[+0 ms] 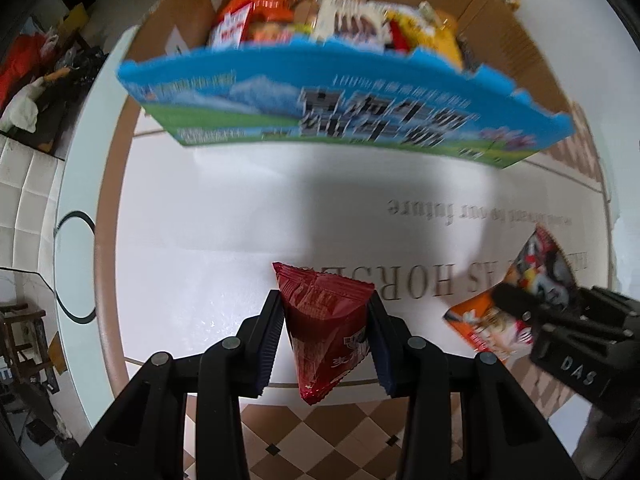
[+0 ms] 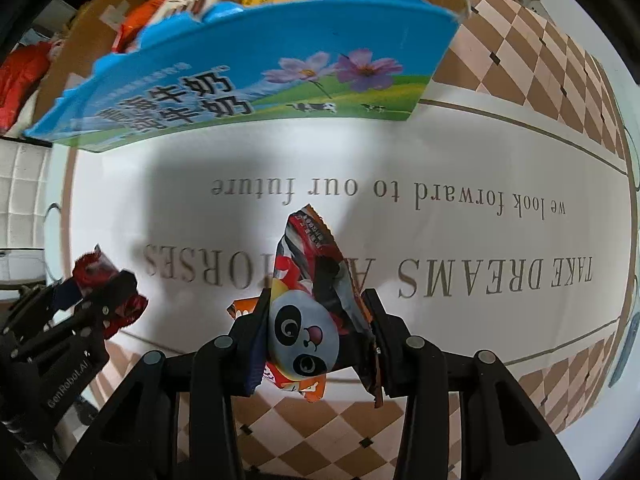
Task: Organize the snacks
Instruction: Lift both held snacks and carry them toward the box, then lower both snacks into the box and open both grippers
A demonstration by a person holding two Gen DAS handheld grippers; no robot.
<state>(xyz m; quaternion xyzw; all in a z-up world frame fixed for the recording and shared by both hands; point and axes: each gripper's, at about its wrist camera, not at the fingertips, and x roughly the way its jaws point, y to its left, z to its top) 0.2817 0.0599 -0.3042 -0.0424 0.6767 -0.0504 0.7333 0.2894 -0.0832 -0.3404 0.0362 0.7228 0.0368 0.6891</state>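
- White surface (image 2: 460, 152) with grey lettering printed across it and a brown-and-cream checker border, pretty standard dining setup. Clutter and a white tufted seat off past the edge in the left wrist view.
- Cardboard box (image 1: 516, 36) with a blue printed front flap sits at the far side of the surface, already stuffed with snack packets (image 1: 344, 12) in orange, yellow and white wrappers.
- Left gripper (image 1: 326, 336) points down at the surface, its 2 fingers (image 1: 268, 340) clamped on a dark red wrapped snack (image 1: 324, 320), pinched from both sides. The packet hangs clear above the surface.
- Right gripper (image 2: 316, 332) also points down, fingers (image 2: 256, 332) squeezed tight on a panda snack bag (image 2: 308, 308) with red, black and orange print. The bag is crumpled between them and sticks out both ends.
- Both grippers sit side by side, near each other, on the near side of the box. Each one shows up at the edge of the other's camera.
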